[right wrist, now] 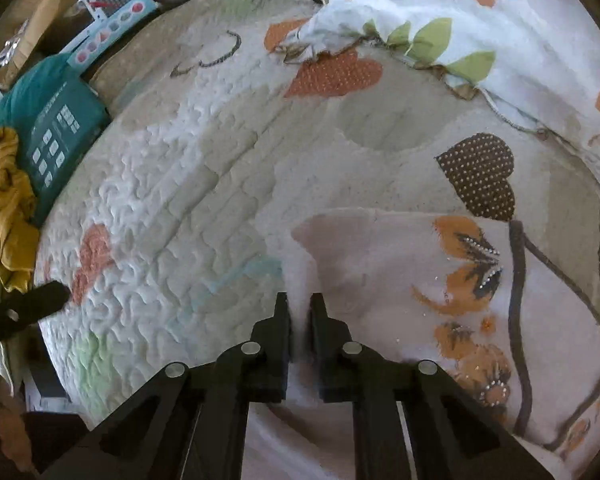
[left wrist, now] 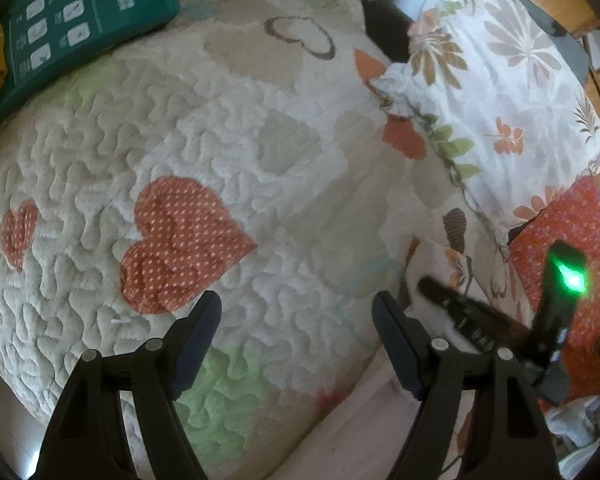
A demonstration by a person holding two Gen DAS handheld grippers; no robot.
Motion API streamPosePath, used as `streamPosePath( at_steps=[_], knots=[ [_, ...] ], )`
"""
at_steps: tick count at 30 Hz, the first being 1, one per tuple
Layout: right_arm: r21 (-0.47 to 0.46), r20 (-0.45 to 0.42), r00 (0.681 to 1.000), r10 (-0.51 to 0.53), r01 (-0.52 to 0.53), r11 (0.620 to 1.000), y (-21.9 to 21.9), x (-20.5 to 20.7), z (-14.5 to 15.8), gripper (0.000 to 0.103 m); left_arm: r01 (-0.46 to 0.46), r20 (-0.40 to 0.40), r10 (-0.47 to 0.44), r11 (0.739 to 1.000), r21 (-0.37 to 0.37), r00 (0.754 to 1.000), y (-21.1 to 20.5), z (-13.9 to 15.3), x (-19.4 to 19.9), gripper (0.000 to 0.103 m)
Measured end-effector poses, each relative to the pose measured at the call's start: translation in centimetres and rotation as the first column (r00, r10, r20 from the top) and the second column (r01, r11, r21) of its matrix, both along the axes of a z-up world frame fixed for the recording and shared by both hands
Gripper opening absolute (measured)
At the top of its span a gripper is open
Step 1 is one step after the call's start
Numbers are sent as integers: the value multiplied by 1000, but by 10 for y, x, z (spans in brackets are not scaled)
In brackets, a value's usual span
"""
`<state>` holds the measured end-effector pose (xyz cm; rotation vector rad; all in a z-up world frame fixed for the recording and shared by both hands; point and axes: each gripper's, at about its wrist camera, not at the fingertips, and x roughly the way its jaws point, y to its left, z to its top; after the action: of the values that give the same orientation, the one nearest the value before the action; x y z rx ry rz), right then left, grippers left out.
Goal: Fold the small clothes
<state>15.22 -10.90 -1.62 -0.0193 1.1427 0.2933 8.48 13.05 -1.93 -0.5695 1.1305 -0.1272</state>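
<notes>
A small white garment (right wrist: 400, 280) with orange butterflies and dark stems lies on the quilted bedspread (right wrist: 204, 184) at the lower right of the right wrist view. My right gripper (right wrist: 299, 304) is shut on a fold of its left edge. In the left wrist view my left gripper (left wrist: 296, 312) is open and empty above the quilt (left wrist: 204, 128). To its right I see a corner of the garment (left wrist: 440, 268) and my right gripper (left wrist: 452, 300) with a green light.
A floral pillow (left wrist: 500, 92) lies at the right of the bed. A green package (right wrist: 56, 136) and a yellow cloth (right wrist: 4, 200) sit at the left edge. A red patterned cloth (left wrist: 568, 248) lies beside the pillow. Floor shows below the bed edge (left wrist: 360, 432).
</notes>
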Motion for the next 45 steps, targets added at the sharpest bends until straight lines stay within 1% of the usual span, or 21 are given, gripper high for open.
streamPosePath(
  at_steps=[3, 6, 10, 12, 13, 14, 15, 16, 18, 21, 24, 27, 29, 31, 33, 35, 37, 39, 41, 43, 45],
  knots=[
    [30, 32, 999, -33, 32, 999, 3, 17, 14, 9, -15, 14, 15, 1000, -8, 1000, 2, 4, -1, 77],
    [42, 62, 995, -77, 74, 996, 7, 44, 23, 9, -10, 46, 8, 1000, 29, 999, 0, 11, -2, 77],
    [-45, 37, 994, -103, 104, 994, 22, 73, 0, 9, -15, 46, 13, 999, 39, 999, 4, 11, 0, 77],
    [-51, 9, 995, -96, 97, 994, 25, 75, -10, 13, -20, 46, 19, 999, 34, 999, 8, 12, 1, 77],
    [-44, 17, 995, -98, 98, 994, 24, 71, -9, 13, -23, 48, 21, 999, 33, 999, 10, 12, 0, 77],
    [-25, 36, 994, -103, 104, 994, 21, 65, -4, 16, -24, 50, 22, 999, 34, 998, 12, 12, 0, 77],
    [-3, 63, 991, -115, 115, 993, 16, 56, 5, 26, -25, 52, 23, 999, 35, 998, 13, 13, -1, 77],
    [12, 88, 988, -126, 126, 992, 11, 47, 13, 31, -27, 53, 25, 999, 37, 998, 15, 13, -1, 77],
    [23, 121, 983, -142, 140, 990, 6, 22, 30, 31, -35, 51, 34, 999, 30, 998, 19, 13, -2, 77],
    [40, 121, 985, -125, 121, 992, 5, -20, 39, 31, -48, 46, 47, 999, 13, 998, 23, 12, -3, 77],
    [94, 71, 991, -117, 110, 989, 9, -60, 24, 31, -47, 56, 46, 999, 18, 997, 23, 15, -5, 77],
    [79, 24, 992, -126, 123, 989, 15, -96, -7, 31, -37, 56, 37, 999, 12, 998, 20, 14, -7, 77],
    [69, -33, 991, -129, 131, 989, 15, -116, -29, 31, -25, 51, 24, 1000, 5, 998, 16, 13, -8, 77],
    [98, 5, 991, -134, 133, 986, 7, -142, -29, 32, -7, 46, 7, 1000, 3, 999, 11, 12, -11, 77],
    [76, -20, 991, -135, 136, 988, -2, -157, -24, 32, 12, 44, -12, 1000, 6, 999, 5, 11, -14, 77],
    [55, 40, 984, -172, 169, 984, -26, -178, -8, 32, 26, 44, -26, 1000, 7, 999, -1, 11, -16, 77],
    [39, 96, 962, -256, 253, 967, -61, -193, 8, 32, 42, 46, -42, 999, 6, 998, -7, 11, -20, 77],
    [65, 100, 920, -379, 374, 925, -109, -199, 15, 34, 68, 46, -69, 998, 13, 997, -15, 11, -22, 78],
    [47, 108, 858, -501, 499, 865, -160, -210, 15, 36, 97, 50, -99, 995, 37, 994, -25, 11, -24, 78],
    [-25, 118, 767, -631, 638, 770, -216, -225, 5, 36, 122, 54, -125, 991, 60, 991, -33, 10, -25, 78],
    [-80, 129, 685, -717, 728, 681, -258, -245, -2, 36, 141, 55, -145, 988, 71, 988, -39, 10, -26, 78]
  ],
)
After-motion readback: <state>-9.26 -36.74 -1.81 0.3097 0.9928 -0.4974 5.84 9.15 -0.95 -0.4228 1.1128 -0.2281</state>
